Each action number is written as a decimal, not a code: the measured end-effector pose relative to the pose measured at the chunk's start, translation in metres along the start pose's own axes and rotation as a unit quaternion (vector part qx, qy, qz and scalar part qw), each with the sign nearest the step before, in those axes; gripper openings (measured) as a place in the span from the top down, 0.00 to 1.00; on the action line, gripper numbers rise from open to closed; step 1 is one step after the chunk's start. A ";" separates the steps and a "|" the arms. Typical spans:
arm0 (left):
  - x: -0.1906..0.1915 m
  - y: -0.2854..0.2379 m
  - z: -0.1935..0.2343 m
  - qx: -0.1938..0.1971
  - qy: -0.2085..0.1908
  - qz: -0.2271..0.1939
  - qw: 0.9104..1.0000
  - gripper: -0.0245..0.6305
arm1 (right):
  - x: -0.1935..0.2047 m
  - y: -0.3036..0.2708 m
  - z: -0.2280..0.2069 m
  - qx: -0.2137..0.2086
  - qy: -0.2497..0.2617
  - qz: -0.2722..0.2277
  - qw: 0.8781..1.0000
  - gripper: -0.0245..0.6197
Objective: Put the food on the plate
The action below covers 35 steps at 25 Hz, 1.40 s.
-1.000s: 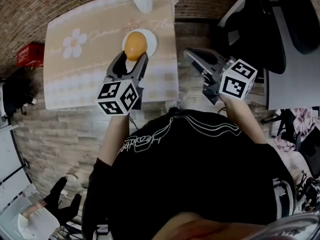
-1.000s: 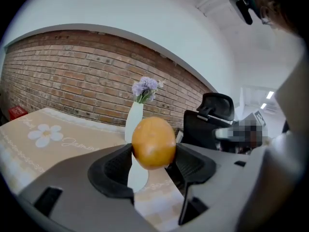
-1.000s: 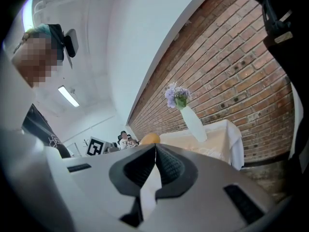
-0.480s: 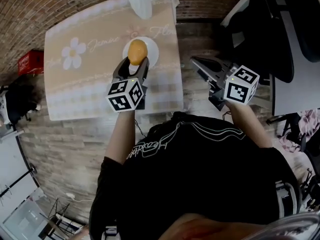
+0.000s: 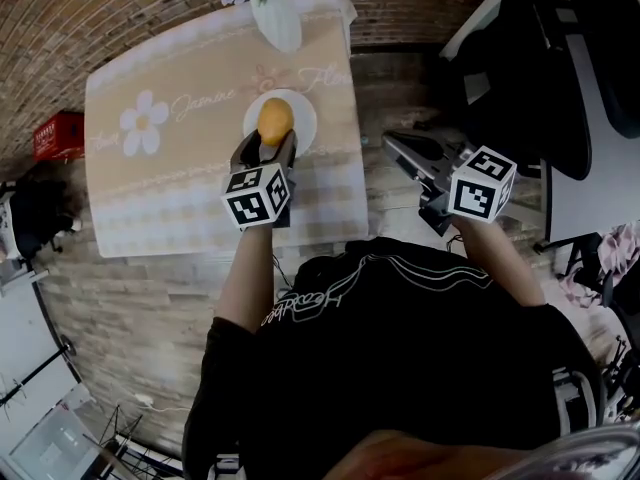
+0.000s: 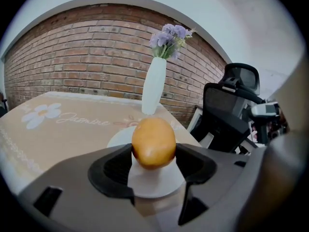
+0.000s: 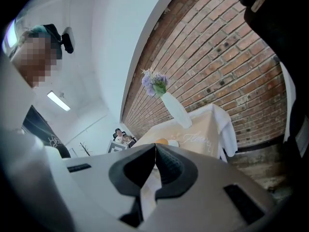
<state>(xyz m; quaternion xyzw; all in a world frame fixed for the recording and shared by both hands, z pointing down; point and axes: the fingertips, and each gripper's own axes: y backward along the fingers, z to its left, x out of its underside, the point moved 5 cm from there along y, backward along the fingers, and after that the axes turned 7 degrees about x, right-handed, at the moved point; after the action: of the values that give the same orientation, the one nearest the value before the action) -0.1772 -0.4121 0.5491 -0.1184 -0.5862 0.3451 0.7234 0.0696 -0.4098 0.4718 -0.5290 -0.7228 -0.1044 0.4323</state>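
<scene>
Placement is in hand: your left gripper (image 5: 265, 141) pinches the orange oval food (image 5: 275, 118) over the white plate (image 5: 304, 118), right gripper (image 7: 155, 152) pressed together, so lower gently, then release.

The tablecloth (image 5: 180, 183) carries script lettering. The word "Jasmine" (image 5: 205, 101) sits beside a printed daisy (image 5: 143, 123) at the upper left of the head view, and a word starting "Flo" (image 5: 325, 73) runs off near the cloth's right edge. The person's black shirt (image 5: 400, 368) has a white script word across it, too warped to read. White print on the red box (image 5: 62, 133) at the left edge is illegible. The cubes on the left gripper (image 5: 270, 140) and right gripper (image 5: 395, 146) bear black-and-white square markers, no letters.
</scene>
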 end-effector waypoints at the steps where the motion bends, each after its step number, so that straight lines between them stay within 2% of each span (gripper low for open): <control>1: 0.001 -0.002 0.000 0.001 -0.001 0.003 1.000 0.54 | 0.001 0.001 -0.002 0.003 -0.002 0.001 1.000 0.97; 14: 0.009 -0.005 -0.003 -0.012 -0.028 0.016 0.999 0.54 | 0.016 0.008 0.000 0.000 -0.021 0.003 1.000 0.97; 23: 0.012 0.010 -0.007 0.000 -0.017 0.013 1.000 0.48 | 0.023 0.011 0.024 -0.024 -0.002 0.010 1.000 0.97; 26: 0.009 0.026 -0.015 0.018 -0.017 0.007 1.000 0.48 | 0.021 0.012 0.034 -0.030 -0.001 0.004 1.000 0.97; 29: 0.002 0.047 -0.022 0.045 -0.001 -0.010 0.999 0.48 | 0.010 0.012 0.049 -0.040 0.008 -0.004 0.999 0.97; 32: -0.010 0.073 -0.035 0.083 0.009 -0.023 0.996 0.48 | -0.003 0.011 0.065 -0.052 0.034 -0.013 0.998 0.97; 35: -0.029 0.102 -0.052 0.119 0.000 -0.050 0.992 0.48 | -0.018 0.013 0.080 -0.063 0.070 -0.023 0.995 0.97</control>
<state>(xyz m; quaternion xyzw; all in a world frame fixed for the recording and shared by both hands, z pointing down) -0.1680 -0.3434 0.4536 -0.0022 -0.5461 0.3756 0.7488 0.0405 -0.3677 0.4067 -0.5296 -0.6949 -0.1960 0.4452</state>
